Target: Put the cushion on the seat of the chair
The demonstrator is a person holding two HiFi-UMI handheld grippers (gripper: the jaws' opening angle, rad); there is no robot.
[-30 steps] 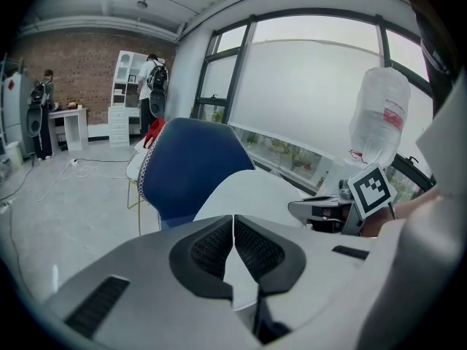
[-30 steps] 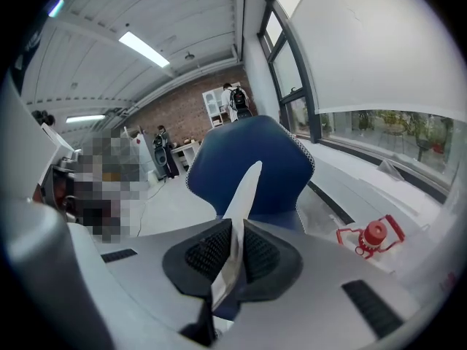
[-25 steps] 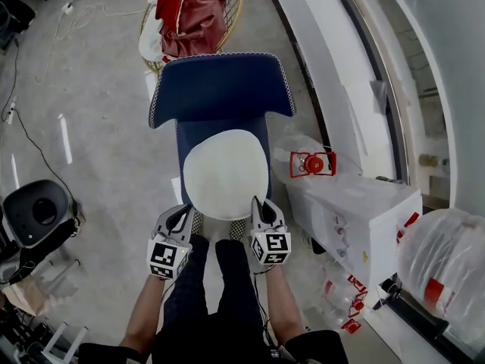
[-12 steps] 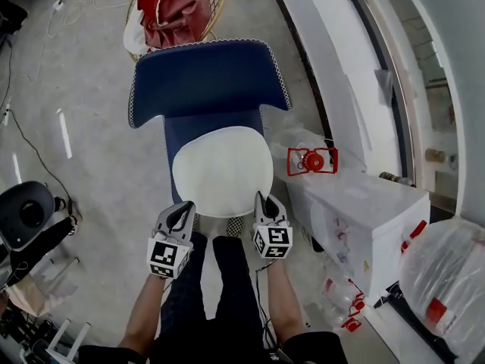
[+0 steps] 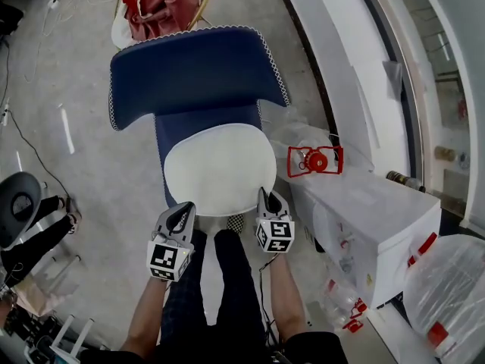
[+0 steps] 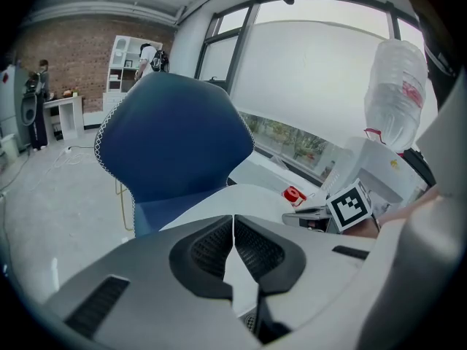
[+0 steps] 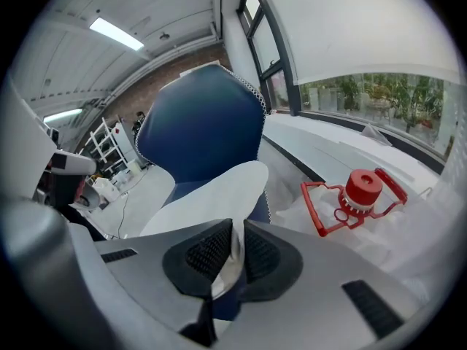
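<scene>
A round white cushion (image 5: 220, 169) hangs over the seat of a dark blue chair (image 5: 193, 70), whose wide backrest stands beyond it. My left gripper (image 5: 183, 211) is shut on the cushion's near left edge, and the thin white edge shows between its pads (image 6: 252, 250). My right gripper (image 5: 265, 199) is shut on the near right edge; the cushion (image 7: 211, 203) runs from its pads toward the chair (image 7: 201, 126). The chair's backrest (image 6: 175, 141) fills the left gripper view. Whether the cushion rests on the seat I cannot tell.
A white box (image 5: 364, 211) with a red clamp-like part (image 5: 314, 160) on clear wrap stands right of the chair. A wicker basket with red cloth (image 5: 159, 2) sits behind it. A black device (image 5: 23, 211) lies on the floor at left. The person's legs stand just below the grippers.
Both grippers have sunk with the cushion, which now lies lower and broader over the seat. The chair looms larger in the head view.
</scene>
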